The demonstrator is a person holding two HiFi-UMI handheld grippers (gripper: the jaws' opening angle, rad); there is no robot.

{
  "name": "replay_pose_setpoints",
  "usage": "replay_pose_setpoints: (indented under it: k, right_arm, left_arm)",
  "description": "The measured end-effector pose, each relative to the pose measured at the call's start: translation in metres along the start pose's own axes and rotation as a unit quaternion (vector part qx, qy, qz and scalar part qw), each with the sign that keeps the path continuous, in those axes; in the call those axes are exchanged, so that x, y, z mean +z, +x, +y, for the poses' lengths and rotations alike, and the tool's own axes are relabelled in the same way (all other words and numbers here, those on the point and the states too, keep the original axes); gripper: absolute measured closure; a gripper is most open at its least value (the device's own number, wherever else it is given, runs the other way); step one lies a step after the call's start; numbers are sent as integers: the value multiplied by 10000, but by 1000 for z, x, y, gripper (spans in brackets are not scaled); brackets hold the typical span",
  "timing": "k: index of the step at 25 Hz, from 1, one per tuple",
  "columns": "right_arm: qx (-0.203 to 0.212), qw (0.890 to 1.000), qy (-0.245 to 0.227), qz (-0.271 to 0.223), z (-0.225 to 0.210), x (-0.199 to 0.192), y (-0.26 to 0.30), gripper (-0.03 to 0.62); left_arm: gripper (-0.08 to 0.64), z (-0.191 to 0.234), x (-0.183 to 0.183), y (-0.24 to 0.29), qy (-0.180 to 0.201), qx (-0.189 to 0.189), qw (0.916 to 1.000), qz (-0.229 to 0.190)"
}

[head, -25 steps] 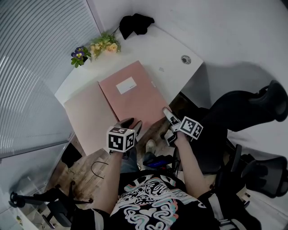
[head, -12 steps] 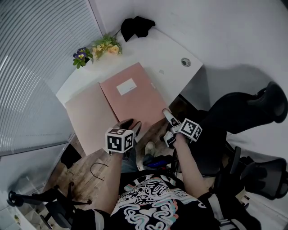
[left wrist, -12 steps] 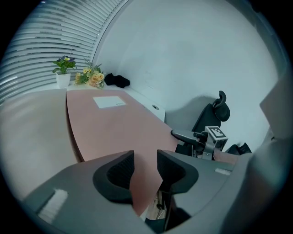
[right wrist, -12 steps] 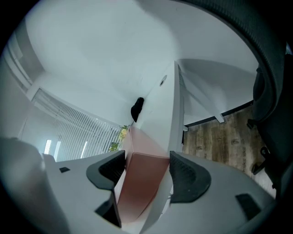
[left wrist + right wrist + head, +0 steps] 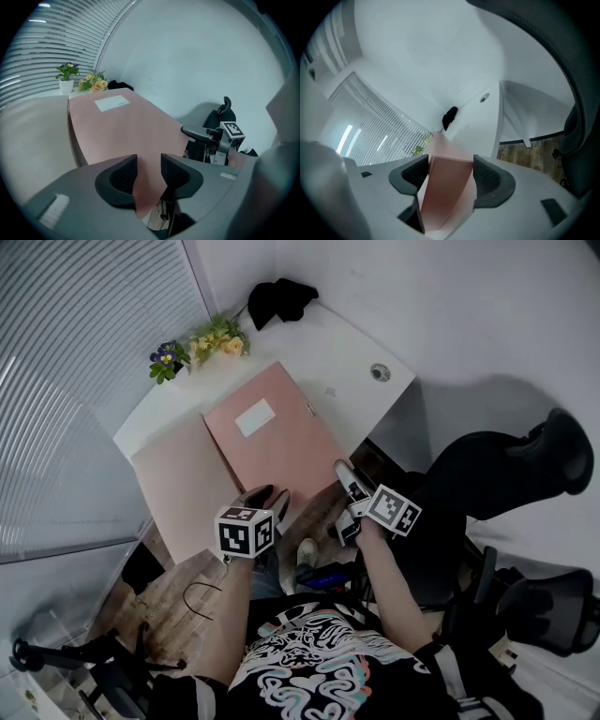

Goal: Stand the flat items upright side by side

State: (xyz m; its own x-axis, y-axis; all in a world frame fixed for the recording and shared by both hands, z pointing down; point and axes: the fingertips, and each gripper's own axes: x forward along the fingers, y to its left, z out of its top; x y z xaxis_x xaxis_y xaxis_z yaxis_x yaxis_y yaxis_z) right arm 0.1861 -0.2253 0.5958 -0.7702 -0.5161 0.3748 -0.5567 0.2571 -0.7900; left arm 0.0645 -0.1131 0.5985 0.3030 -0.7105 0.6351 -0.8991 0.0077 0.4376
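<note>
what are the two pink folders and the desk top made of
The labelled pink folder looks like matte card or paperboard: flat colour, no glare, and a pasted white label. The paler folder seems to be the same card, equally dull. The desk top is smooth and evenly white, so laminate or painted board; which one is unclear.

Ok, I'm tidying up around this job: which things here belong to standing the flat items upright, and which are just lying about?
Job: labelled pink folder, paler folder.
Lying about: purple flowers, yellow bouquet, black cloth, office chair.
</note>
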Motion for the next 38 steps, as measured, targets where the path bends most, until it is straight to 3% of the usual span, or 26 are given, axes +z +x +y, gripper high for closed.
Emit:
replay_pose_setpoints:
  k: [14, 28, 38]
  right_arm:
    - [-111, 9935, -1118, -203, 35, 22, -11, 295]
    - [-79, 9710, -2348, -446, 80, 36, -17, 295]
    - [-105, 9604, -2746, -465, 93, 32, -16, 293]
  left_arm:
    - [394, -4, 3, -2, 16, 64, 9999, -105]
    - [380, 13, 11, -12, -287, 271, 9982, -446]
    - [379, 19, 24, -2, -186, 248, 9982, -509]
